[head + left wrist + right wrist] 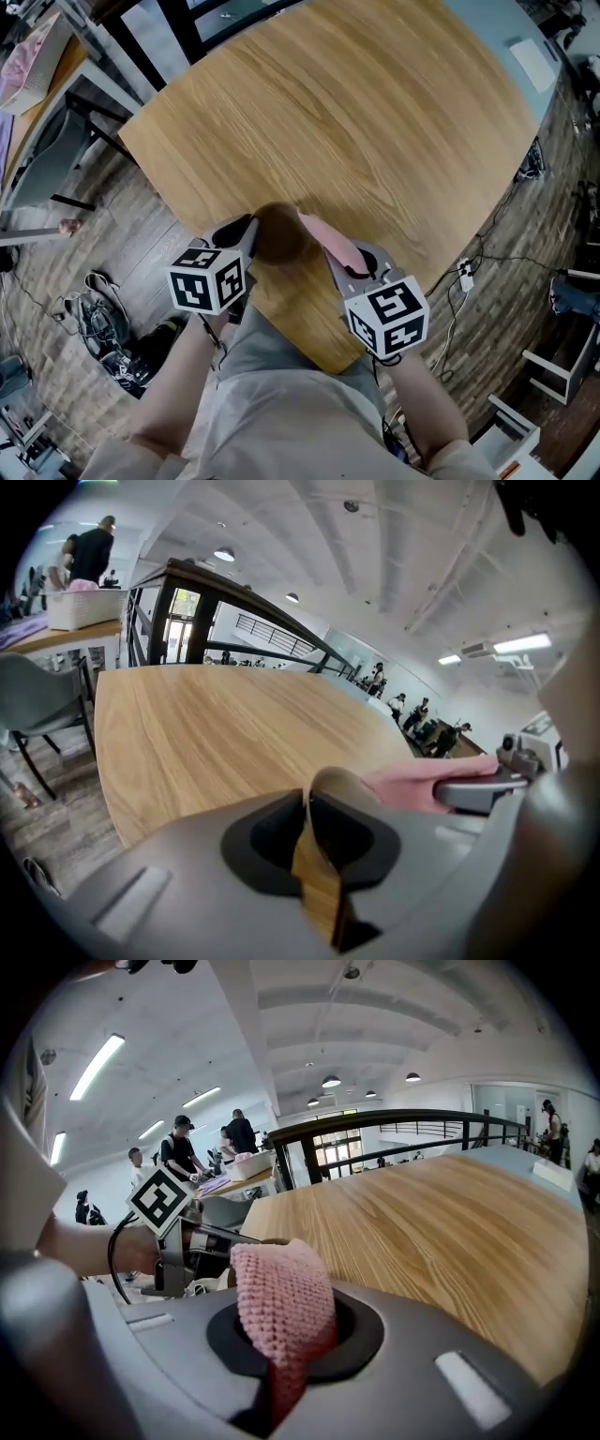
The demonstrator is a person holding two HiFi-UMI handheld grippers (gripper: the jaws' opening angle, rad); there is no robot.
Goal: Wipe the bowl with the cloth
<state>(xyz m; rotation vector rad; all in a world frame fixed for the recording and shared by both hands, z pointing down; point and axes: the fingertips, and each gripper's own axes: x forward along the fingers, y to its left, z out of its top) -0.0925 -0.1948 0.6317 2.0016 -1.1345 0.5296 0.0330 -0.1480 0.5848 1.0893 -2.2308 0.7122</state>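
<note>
Guessing that thin brown bowl [279, 234] by the surface's [356, 122] near edge is light, stiff and slippy, so the left tool [251, 232] pinching its rim makes sense, while the right tool [328, 249] is clamped on the floppy pink cloth [323, 234].

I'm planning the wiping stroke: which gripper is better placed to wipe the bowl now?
Right. The right gripper is shut on the pink cloth, whose free end sits right beside the bowl. The left gripper pinches the bowl's rim, so it likely serves best steadying it.
</note>
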